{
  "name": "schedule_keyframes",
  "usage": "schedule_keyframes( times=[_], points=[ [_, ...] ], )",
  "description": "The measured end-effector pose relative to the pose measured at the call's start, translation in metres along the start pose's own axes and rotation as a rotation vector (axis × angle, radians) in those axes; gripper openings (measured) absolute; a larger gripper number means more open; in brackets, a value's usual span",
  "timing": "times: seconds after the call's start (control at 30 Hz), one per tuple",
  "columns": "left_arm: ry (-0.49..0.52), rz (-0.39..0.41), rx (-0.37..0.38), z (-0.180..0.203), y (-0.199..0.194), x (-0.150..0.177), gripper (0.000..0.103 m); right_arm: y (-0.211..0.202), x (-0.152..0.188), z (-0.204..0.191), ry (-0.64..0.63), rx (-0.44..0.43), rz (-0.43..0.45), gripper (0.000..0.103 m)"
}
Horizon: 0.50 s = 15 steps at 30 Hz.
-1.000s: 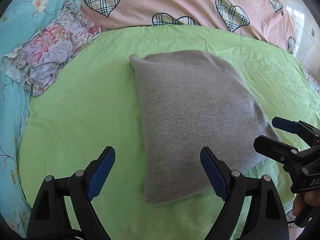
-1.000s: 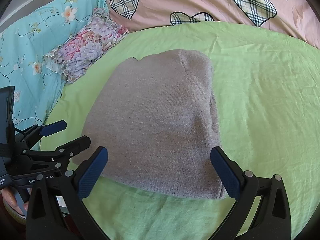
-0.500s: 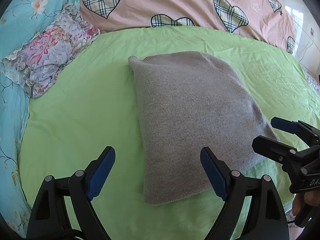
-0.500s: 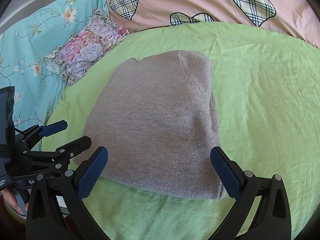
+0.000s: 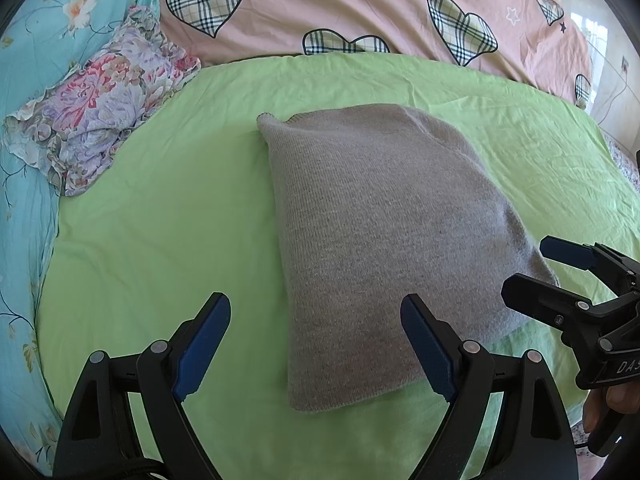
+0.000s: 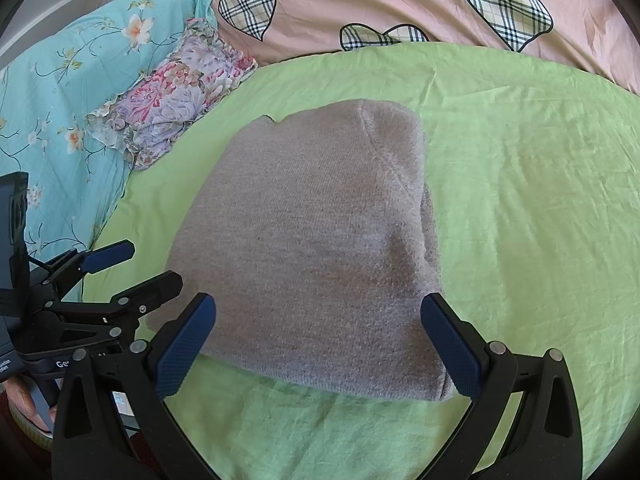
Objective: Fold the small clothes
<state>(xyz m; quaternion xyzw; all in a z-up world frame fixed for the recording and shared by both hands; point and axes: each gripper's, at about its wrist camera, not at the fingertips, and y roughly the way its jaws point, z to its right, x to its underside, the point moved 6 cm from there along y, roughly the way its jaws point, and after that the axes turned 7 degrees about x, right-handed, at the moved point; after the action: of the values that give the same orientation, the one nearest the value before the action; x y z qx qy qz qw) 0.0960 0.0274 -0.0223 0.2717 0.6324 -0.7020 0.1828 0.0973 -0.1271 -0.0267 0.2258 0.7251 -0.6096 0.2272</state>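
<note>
A grey knitted garment (image 5: 380,232) lies folded into a flat rectangle on the green sheet (image 5: 152,216); it also shows in the right wrist view (image 6: 308,240). My left gripper (image 5: 316,344) is open and empty, just short of the garment's near left corner. My right gripper (image 6: 316,344) is open and empty, just short of the garment's near edge. Each gripper shows in the other's view: the right one (image 5: 548,272) at the garment's right side, the left one (image 6: 132,264) at its left side.
A folded floral cloth (image 5: 100,104) lies at the far left on a teal flowered cover (image 5: 24,128). A pink quilt with plaid hearts (image 5: 360,4) runs along the far side. The green sheet (image 6: 520,184) stretches right of the garment.
</note>
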Motion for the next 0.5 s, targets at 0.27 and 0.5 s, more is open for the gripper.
schedule_keyframes(
  times=[0.27,0.5],
  points=[
    [-0.002,0.001,0.002,-0.0011,-0.0013,-0.0016,0.088,0.0008,-0.0002,0.0005,0.001,0.001,-0.001,0.102],
    [-0.003,0.003,0.002,-0.0008,-0.0018,-0.0029,0.088,0.0004,-0.0001,-0.0003,0.001,0.001,0.000,0.102]
  ],
)
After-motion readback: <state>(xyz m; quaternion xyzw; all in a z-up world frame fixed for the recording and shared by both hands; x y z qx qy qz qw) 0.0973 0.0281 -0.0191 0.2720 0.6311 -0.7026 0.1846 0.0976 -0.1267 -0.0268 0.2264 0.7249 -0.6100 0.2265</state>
